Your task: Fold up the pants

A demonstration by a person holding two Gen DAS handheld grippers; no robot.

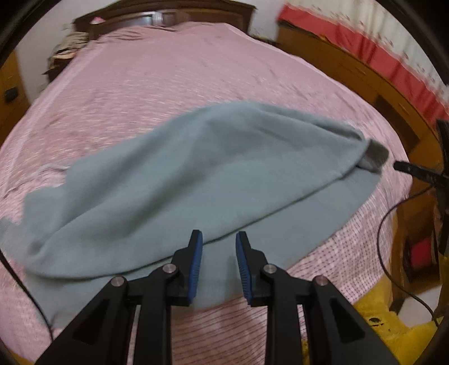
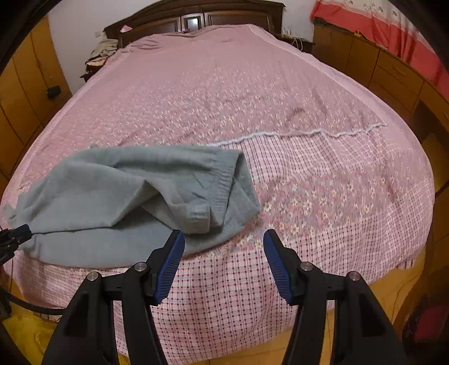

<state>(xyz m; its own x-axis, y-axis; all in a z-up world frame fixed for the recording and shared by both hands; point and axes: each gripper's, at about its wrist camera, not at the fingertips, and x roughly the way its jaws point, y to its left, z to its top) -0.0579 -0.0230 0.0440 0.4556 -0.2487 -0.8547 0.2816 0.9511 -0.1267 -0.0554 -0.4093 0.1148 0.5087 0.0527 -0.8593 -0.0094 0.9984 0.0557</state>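
Grey pants lie lengthwise across the bed's foot; both hand-held grippers released.

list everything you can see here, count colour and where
pants: one, grey-green, lying partly folded over on the near left part of the bed, ribbed cuff end towards the middle
bedspread: one, pink with small flowers and a checked band at the near end, covering the whole bed
headboard: one, dark brown wood, far end of the bed
clothes pile: one, pale and dark mixed, far left beside the headboard
cabinets: orange-brown wood, along the right wall; more along the left
curtain: one, red and white, above the right cabinets
left gripper: black with blue pads, open, over the near edge of the pants
right gripper: black with blue pads, open, just right of the cuff end
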